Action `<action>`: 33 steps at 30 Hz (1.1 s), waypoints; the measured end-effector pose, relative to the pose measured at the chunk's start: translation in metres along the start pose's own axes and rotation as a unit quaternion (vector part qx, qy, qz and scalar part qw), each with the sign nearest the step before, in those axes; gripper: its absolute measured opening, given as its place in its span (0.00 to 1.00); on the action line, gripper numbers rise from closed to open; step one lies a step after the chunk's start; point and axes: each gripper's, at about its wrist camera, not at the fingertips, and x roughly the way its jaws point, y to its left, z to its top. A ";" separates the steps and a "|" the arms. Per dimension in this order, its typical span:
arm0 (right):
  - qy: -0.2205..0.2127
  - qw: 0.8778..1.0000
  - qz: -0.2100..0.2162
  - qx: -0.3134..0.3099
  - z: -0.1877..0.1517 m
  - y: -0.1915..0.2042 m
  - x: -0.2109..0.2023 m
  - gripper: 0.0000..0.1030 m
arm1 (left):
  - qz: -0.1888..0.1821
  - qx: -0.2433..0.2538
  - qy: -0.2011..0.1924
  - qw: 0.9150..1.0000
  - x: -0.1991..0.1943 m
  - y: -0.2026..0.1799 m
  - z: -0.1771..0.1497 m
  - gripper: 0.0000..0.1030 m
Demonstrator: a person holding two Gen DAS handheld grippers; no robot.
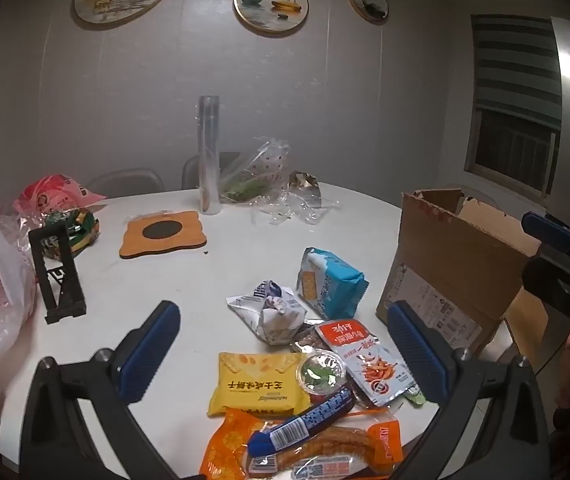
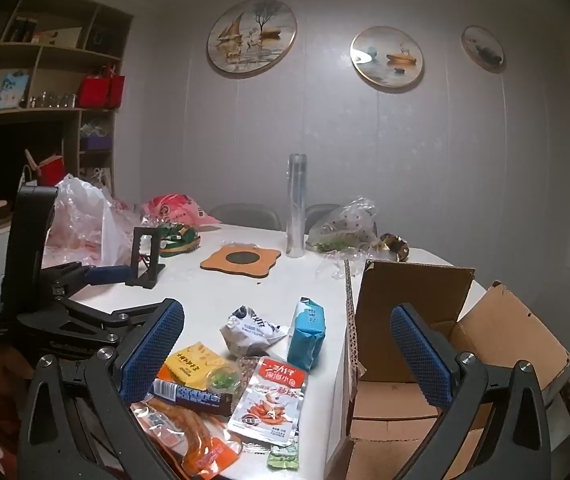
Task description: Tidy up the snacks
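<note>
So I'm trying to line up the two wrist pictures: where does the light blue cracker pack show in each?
Left wrist: the light blue cracker pack lies right of centre on the white table, left of the cardboard box.
Right wrist: the pack sits near centre, beside the box's left wall.
Shared landmark: the orange trivet, farther back on the table.
</note>
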 end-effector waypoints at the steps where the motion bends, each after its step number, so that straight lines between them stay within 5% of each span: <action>1: 0.002 1.000 -0.002 0.002 0.000 0.000 0.002 1.00 | 0.000 0.001 0.000 1.000 0.000 0.000 0.000 0.99; 33: 0.011 1.000 -0.013 0.016 0.000 -0.010 -0.003 1.00 | -0.020 0.011 0.003 1.000 0.001 -0.009 0.001 0.99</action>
